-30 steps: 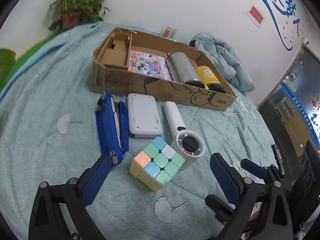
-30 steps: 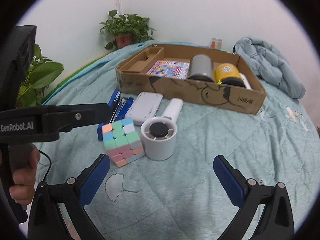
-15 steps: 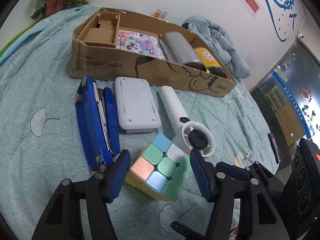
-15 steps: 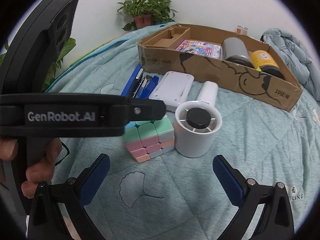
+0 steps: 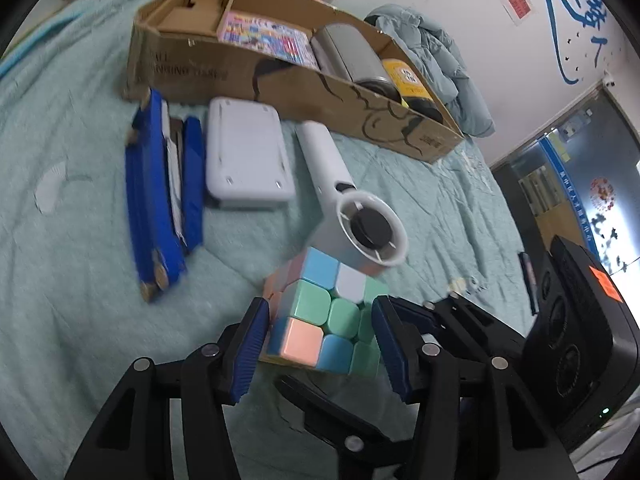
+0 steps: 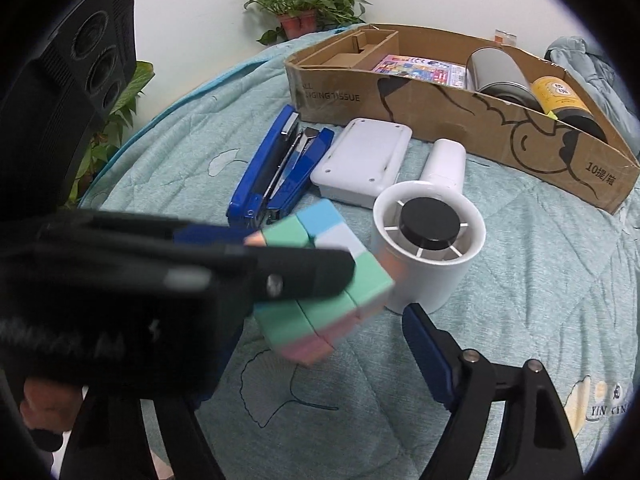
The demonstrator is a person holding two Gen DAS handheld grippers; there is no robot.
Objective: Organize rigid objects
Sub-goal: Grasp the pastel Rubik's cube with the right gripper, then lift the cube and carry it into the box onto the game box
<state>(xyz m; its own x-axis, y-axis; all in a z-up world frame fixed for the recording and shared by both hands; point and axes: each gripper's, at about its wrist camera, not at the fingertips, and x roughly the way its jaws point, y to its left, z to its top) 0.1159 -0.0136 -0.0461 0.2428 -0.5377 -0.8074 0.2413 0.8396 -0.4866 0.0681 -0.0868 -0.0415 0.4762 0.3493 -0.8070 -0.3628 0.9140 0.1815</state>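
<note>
Left gripper (image 5: 318, 344) has its blue pads (image 5: 248, 344) pressed on both sides of the pastel cube (image 5: 324, 316), which sits squarely between them and looks tilted, just in front of the white handheld fan (image 5: 360, 224). Beyond the fingertips lie the blue stapler (image 5: 160, 196) and white flat case (image 5: 248, 156), and past those the cardboard box (image 5: 304, 76). Right gripper (image 6: 328, 360): one blue pad (image 6: 428, 356) shows, just below the fan; the left tool covers the other side, so its spread is unclear.
</note>
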